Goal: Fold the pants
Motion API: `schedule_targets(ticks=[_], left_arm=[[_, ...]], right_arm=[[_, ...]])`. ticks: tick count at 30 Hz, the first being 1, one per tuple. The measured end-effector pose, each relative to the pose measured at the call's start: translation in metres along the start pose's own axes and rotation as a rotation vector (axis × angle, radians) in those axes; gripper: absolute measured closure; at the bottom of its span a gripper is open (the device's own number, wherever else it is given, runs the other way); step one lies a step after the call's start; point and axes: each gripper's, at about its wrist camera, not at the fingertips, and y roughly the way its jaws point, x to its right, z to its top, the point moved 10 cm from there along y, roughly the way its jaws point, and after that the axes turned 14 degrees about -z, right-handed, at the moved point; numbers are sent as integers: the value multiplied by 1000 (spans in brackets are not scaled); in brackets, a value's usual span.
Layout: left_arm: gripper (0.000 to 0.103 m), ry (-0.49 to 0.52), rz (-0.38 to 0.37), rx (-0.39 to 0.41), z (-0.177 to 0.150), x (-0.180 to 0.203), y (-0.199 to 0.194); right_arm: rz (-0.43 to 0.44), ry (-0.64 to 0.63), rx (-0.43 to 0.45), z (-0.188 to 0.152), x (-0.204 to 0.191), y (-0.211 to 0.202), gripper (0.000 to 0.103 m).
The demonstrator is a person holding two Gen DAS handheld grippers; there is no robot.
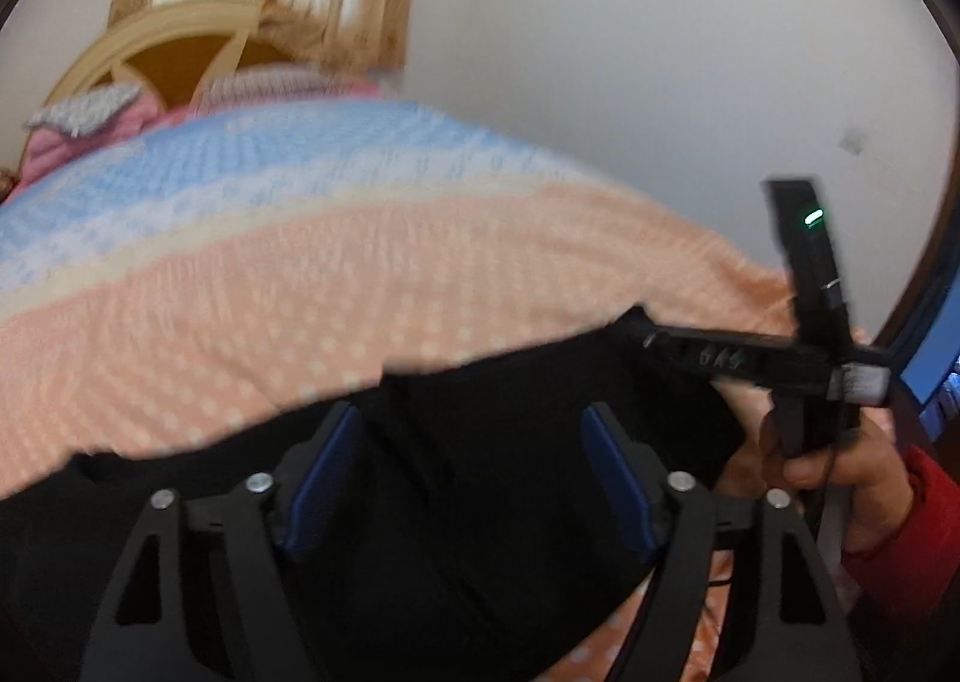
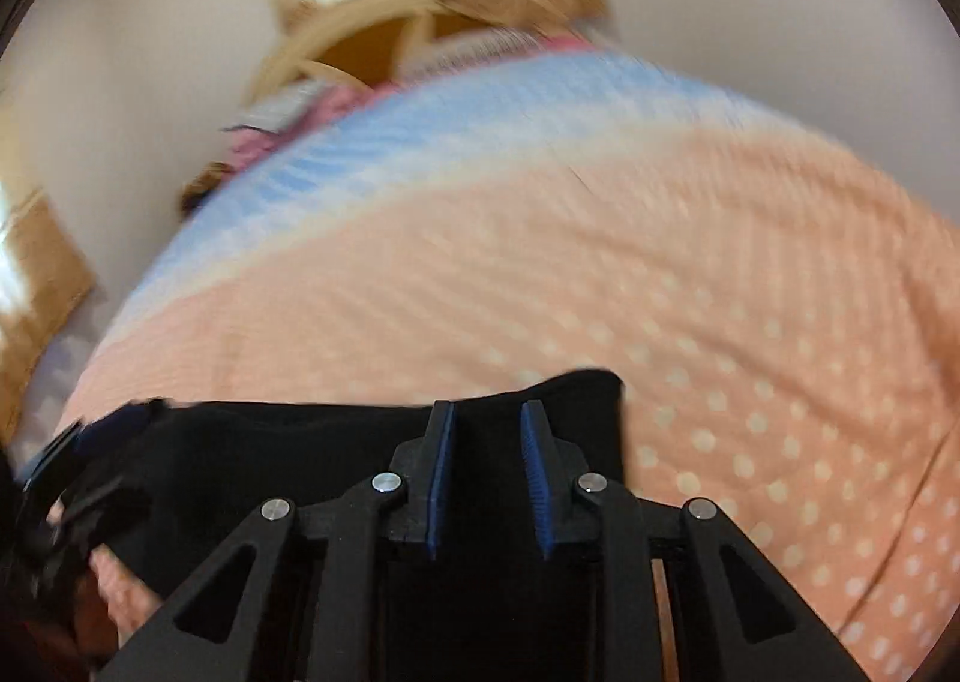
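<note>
Right wrist: pants (image 2: 360,460) beneath parted fingers (image 2: 443,466).

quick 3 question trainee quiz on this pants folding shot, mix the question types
1. True or false: the black fabric pants lie on a plain green sheet.
2. What sits under the pants? A) wooden floor B) peach polka-dot bedspread C) glass table
3. Fill in: the right claw has ___ pads.

Key: 1 false; 2 B; 3 blue
</note>
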Motion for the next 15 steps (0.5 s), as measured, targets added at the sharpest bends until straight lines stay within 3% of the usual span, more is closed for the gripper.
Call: schedule_targets(ticks=[2,7,10,11,15], left_arm=[[28,-50,54,-66,-19,-19,16],[29,40,99,-67,-20,-17,3],[25,27,84,10,-5,-25,-27],[23,17,98,37,-2,-36,-44],[17,-78,254,115,-13,-102,-115]], right_arm=[[32,58,21,3,5,12,80],[-5,27,45,2,-6,4,79],[-18,57,89,6,-13,-21,79],[17,60,125,6,-21,-35,79],[165,9,191,-9,-81,-76,79]])
